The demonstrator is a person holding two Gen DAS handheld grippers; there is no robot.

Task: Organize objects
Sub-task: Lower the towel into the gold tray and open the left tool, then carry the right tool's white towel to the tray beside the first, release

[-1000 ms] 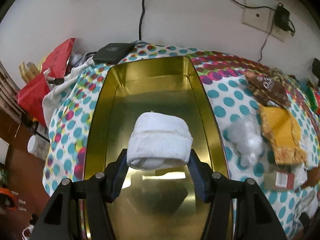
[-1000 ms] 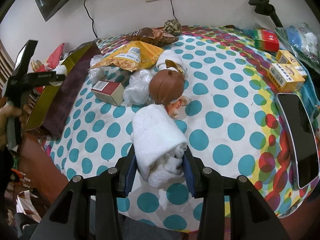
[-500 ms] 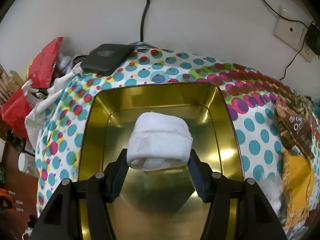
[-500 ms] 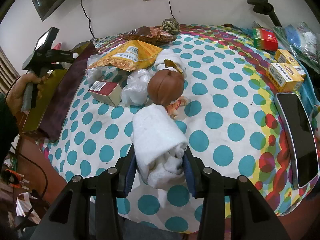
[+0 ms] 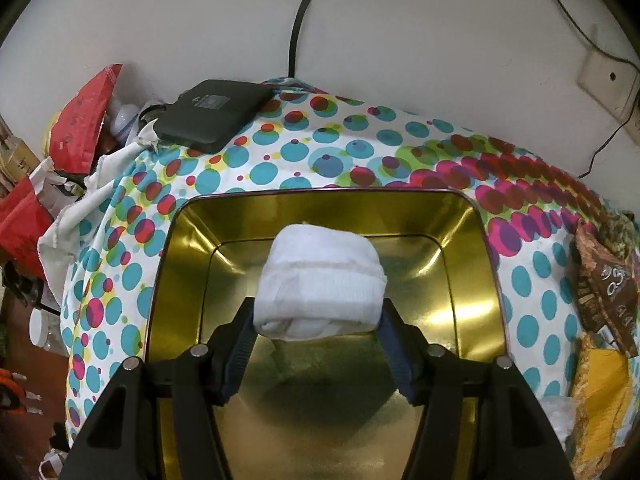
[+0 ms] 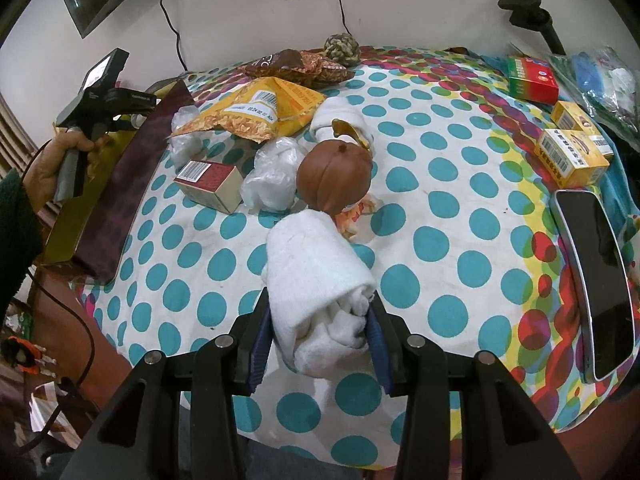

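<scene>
Sitting between opening left tongs (image 5: 318, 322), white roll (image 5: 320, 284) over tin (image 5: 472, 280).

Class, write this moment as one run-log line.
left gripper: opening, sock roll between jaws over gold tin | right gripper: clamps white towel roll
</scene>
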